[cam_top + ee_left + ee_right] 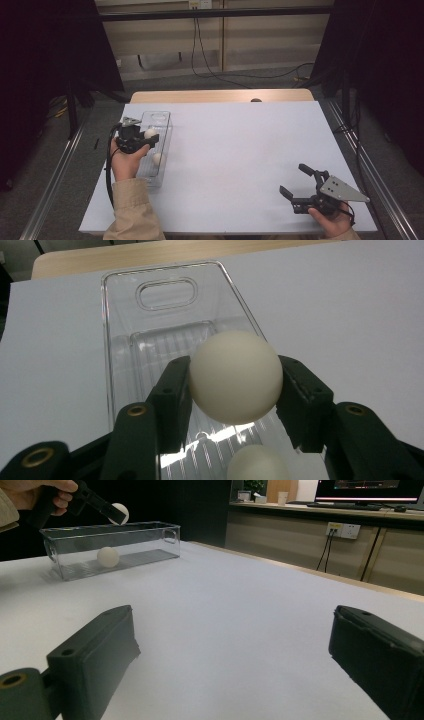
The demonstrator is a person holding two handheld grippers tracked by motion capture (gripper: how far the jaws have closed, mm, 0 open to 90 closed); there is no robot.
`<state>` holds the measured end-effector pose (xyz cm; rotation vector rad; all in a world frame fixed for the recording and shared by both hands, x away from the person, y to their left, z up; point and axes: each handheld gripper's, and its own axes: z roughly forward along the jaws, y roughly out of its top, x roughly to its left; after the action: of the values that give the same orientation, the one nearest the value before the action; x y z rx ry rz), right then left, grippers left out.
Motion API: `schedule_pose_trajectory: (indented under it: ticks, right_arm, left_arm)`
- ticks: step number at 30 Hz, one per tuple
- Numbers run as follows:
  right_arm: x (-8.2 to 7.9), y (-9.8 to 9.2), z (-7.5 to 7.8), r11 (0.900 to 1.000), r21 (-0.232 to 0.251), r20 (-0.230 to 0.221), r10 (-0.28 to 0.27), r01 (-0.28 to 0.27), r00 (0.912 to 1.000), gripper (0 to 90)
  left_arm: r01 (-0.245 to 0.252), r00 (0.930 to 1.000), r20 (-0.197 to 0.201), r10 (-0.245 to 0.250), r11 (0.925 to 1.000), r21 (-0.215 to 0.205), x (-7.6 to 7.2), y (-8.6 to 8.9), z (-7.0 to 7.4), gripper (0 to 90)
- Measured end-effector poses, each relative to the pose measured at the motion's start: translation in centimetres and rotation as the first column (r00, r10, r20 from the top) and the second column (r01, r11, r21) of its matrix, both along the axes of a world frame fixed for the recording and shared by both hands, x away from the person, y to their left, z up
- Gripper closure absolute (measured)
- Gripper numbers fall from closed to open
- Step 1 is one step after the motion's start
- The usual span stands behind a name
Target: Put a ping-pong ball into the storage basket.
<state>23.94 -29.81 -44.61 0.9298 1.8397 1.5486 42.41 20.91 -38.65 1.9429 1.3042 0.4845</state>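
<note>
White ball [235,376] sits clamped between the two black jaws of the left gripper [145,139], held up above the clear plastic bin [116,340] at the left side of the white table [240,150]. Below it, a second ball [158,159] rests on the bin's ribbed floor. Over at the near right corner, the right gripper [296,181] hangs just above the table with its jaws spread wide, nothing between them.

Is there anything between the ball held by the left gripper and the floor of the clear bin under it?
Nothing visible blocks it. The left gripper holds the white ball above the open clear bin; a second ball lies nearer in the bin.
</note>
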Motion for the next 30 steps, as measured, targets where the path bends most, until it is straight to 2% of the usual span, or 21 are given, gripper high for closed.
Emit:
schedule_pose_trajectory:
  ticks: [15, 23, 30]
  right_arm:
    - [0.02, 0.04, 0.00, 1.000, 0.001, 0.000, 0.000, 0.000, 1.0000, 4.4]
    - [0.05, 0.08, -0.01, 1.000, -0.001, -0.001, 0.004, -0.004, 1.0000, 4.4]
    - [0.11, 0.09, -0.03, 1.000, -0.003, 0.000, 0.005, -0.005, 1.0000, 4.4]
  left_arm:
    - [-0.019, 0.9998, -0.003, 0.019, 0.9997, 0.018, 0.07, 0.05, -0.27, 50.3]
    - [-0.045, 0.9990, 0.002, 0.045, 0.9986, 0.026, -0.01, 0.14, -0.16, 44.1]
    - [-0.049, 0.9988, 0.002, 0.049, 0.9983, 0.030, -0.18, 0.15, -0.15, 38.3]
